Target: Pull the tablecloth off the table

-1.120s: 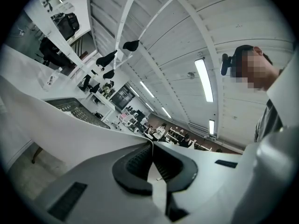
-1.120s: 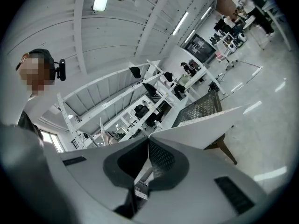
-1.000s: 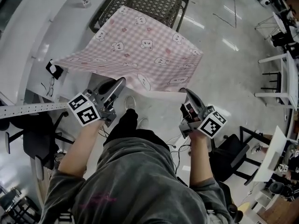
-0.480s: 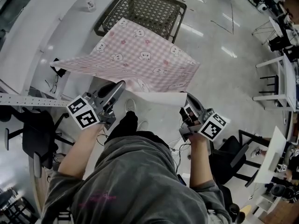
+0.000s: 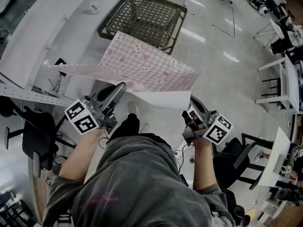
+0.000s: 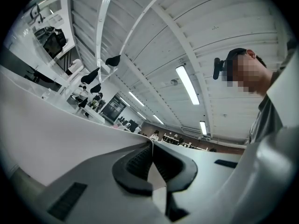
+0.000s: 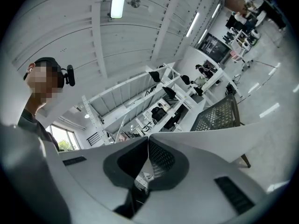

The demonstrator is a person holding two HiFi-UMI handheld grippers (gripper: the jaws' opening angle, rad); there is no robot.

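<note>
Since a second ago the tablecloth point(image 5: 151, 67) has slid further off the wire-mesh bench point(image 5: 142, 14) toward the person, and it now stretches forward from both grippers, with its near edge running side to side and one corner clamped tight in each of the left gripper point(image 5: 116, 90) and the right gripper point(image 5: 191, 102), held level before the body.
</note>
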